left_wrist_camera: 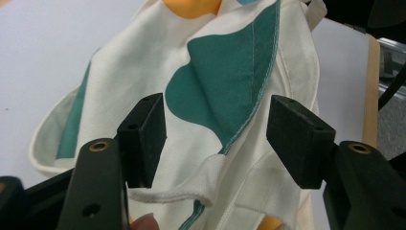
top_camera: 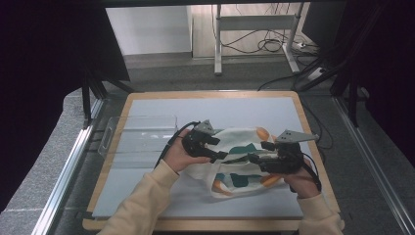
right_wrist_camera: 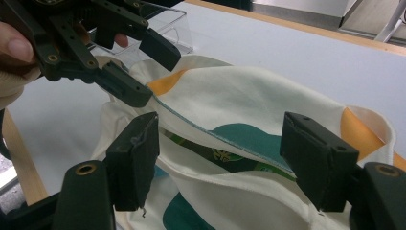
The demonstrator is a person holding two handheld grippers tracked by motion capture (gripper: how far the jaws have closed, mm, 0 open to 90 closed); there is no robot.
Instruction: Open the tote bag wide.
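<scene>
The left claw [top_camera: 220,148] stands wide open over the cream cloth bag [top_camera: 240,161], gripping nothing. The right claw [top_camera: 258,152] is likewise spread wide at the bag's mouth, empty. The bag lies crumpled on the worktop [top_camera: 147,191], right of a clear plastic tray [top_camera: 139,134].

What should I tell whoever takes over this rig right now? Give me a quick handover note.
Left gripper: open, jaws either side of the cloth bag's rim, not clamped.
Right gripper: open, hovering at the bag's mouth, holding nothing.
Bag: cream with teal and orange patches, lying crumpled on the grey mat; something green shows inside it. A clear tray sits to its left.
Done: both grippers are at the bag's opening.
Left: probably gripping the rim and handling the bag; neither has hold yet.
</scene>
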